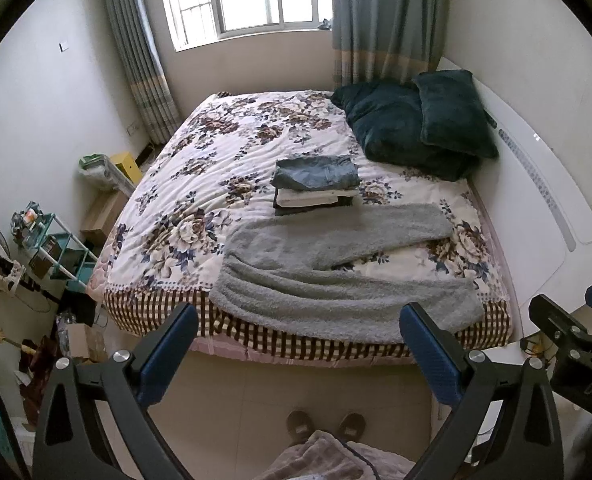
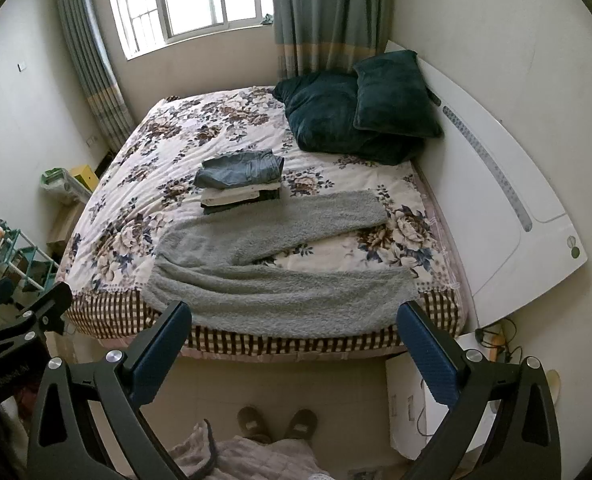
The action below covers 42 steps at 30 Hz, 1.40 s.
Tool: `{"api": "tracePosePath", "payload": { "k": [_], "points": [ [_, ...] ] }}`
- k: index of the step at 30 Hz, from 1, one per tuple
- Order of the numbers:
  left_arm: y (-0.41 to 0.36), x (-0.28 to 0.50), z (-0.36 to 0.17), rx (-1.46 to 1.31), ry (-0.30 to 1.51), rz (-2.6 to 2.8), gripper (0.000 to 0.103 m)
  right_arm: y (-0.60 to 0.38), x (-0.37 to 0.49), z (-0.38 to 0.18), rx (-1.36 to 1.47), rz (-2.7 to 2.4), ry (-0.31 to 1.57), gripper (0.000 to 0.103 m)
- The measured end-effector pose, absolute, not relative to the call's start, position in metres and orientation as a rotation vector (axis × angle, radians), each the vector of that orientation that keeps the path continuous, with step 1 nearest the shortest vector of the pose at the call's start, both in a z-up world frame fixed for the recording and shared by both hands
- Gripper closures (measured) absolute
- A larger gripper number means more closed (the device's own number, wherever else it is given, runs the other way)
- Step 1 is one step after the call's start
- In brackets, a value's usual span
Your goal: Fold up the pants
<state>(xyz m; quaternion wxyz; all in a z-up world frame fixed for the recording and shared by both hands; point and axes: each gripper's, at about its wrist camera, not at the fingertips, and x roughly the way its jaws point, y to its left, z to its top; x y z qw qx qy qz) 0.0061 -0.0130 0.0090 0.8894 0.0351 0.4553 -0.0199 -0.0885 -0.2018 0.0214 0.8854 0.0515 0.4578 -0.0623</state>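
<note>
Sitting behind gray pants (image 1: 335,276), folded clothes stack (image 1: 315,186), 2 pillows (image 1: 415,128).

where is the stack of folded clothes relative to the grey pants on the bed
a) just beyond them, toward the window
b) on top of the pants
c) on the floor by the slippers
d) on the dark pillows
a: the stack of folded clothes sits on the floral bedspread just past the spread-out grey pants, on the window side.
</note>
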Motion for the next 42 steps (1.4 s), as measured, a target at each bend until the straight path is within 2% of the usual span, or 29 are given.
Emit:
{"api": "tracePosePath", "payload": {
  "k": [42],
  "points": [
    [-0.035, 0.033, 0.029, 0.083, 0.935, -0.049, 0.0, -0.219, -0.072, 0.028, 0.11, -0.133, 0.95, 0.0]
  ]
}}
